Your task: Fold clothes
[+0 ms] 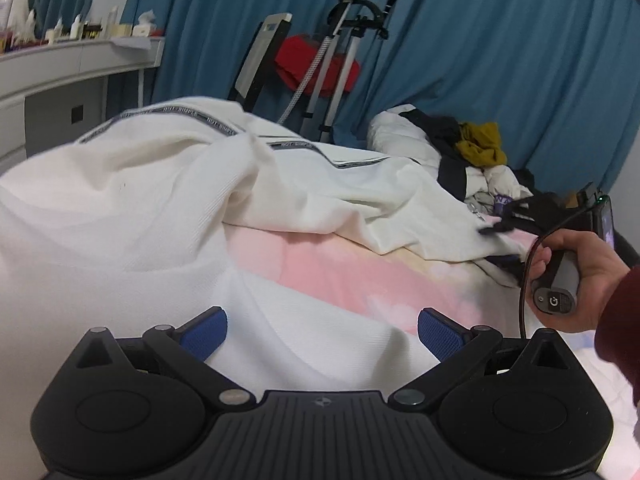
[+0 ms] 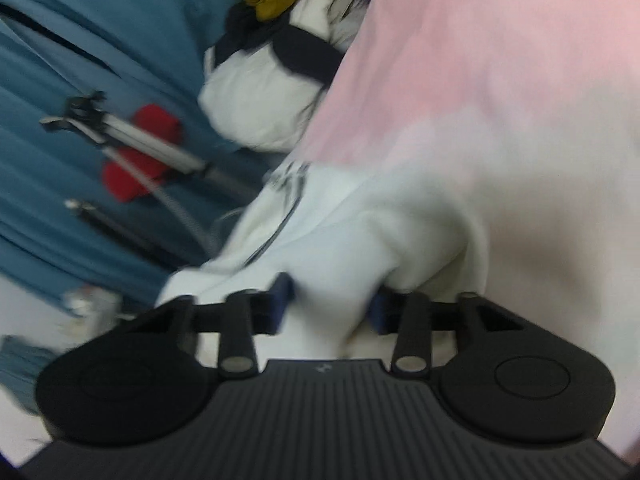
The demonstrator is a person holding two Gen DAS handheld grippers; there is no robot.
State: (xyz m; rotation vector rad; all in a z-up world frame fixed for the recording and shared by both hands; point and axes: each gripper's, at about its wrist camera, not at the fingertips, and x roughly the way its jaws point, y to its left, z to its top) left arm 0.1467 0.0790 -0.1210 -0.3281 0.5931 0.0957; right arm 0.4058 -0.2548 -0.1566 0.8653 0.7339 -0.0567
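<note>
Pink bedsheet fills mid-frame; blue curtains across the back wall. Shelf with bottles upper left; stand with red cloth top centre. Clothes pile right of centre. White garment sprawls from left to lower centre. Left gripper wide open, garment under it, nothing pinched. Right gripper, blurred, clamped on a bunch of garment; right hand at right edge.

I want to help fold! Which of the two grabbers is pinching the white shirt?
The right gripper: white garment is bunched between its blue pads. The left gripper stands wide open above the cloth, pinching nothing.
</note>
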